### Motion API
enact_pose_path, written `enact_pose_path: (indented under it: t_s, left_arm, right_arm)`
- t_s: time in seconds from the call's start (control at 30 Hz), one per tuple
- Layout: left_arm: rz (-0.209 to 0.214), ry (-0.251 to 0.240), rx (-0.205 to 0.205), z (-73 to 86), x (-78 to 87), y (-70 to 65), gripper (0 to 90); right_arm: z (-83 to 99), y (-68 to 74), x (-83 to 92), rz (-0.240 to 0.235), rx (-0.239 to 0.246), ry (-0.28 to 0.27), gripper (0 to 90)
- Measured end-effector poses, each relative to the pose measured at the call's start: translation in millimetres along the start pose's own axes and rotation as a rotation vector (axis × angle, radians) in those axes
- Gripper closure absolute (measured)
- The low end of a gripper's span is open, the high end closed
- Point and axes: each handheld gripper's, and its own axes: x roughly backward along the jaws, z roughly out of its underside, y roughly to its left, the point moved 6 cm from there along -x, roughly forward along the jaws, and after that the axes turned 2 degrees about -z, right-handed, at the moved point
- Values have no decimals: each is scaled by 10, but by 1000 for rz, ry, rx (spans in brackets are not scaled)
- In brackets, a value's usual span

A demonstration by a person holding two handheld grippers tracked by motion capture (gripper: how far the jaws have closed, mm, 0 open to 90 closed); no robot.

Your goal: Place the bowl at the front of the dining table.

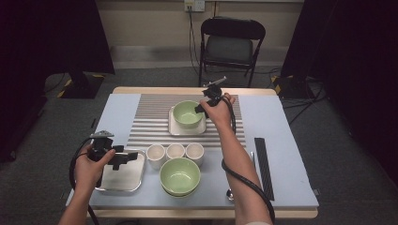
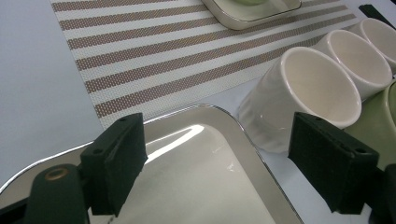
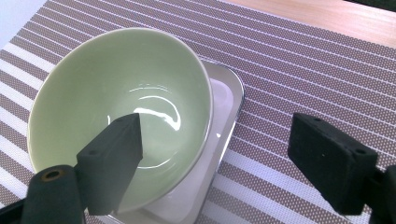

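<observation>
The pale green ceramic bowl (image 3: 116, 107) sits on a small square metal tray (image 3: 224, 121) at the far middle of the striped placemat (image 1: 150, 122), seemingly just set there. The right claw (image 3: 210, 158) straddles its rim, jaws wide apart, apparently touching nothing. The left claw (image 2: 215, 163) hovers spread and empty over the near-left steel tray (image 2: 205, 186).

Bare forearms; each hand grips a black gripper (image 1: 109, 154) with square padded jaws, brass screw, and a looping black cable.
</observation>
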Motion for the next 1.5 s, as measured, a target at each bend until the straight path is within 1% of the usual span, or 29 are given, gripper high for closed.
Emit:
enact_pose_path:
  t_s: [0.27,0.4,0.6,0.73,0.83,1.17,1.3,1.37,1.43,1.5]
  left_arm:
    - [0,3,-3,0,-4,-8,187]
    - [2,6,-7,1,-12,-16,187]
    - [0,0,-1,-4,-2,-15,187]
    - [-2,-3,-4,-9,6,-20,187]
    - [-3,-2,-6,-11,5,-14,187]
    - [-3,-5,-7,-18,10,-25,187]
    - [0,-3,-8,-22,11,-36,187]
    - [1,-5,-11,-24,11,-40,187]
    - [1,-4,-12,-26,12,-42,187]
    - [3,-4,-12,-27,12,-45,187]
  right_arm:
    - [19,-35,82,-17,-9,-5,166]
    - [26,-52,128,-18,-5,-10,164]
    - [43,-68,187,-27,-1,-16,167]
    - [56,-70,219,-30,1,-16,168]
    - [68,-59,236,-40,7,-18,168]
    - [129,-28,282,-57,29,-17,169]
    - [142,-28,318,-66,32,-21,170]
    - [147,-29,340,-78,24,-29,169]
    - [157,-38,357,-75,33,-28,171]
    - [168,-46,379,-76,31,-30,172]
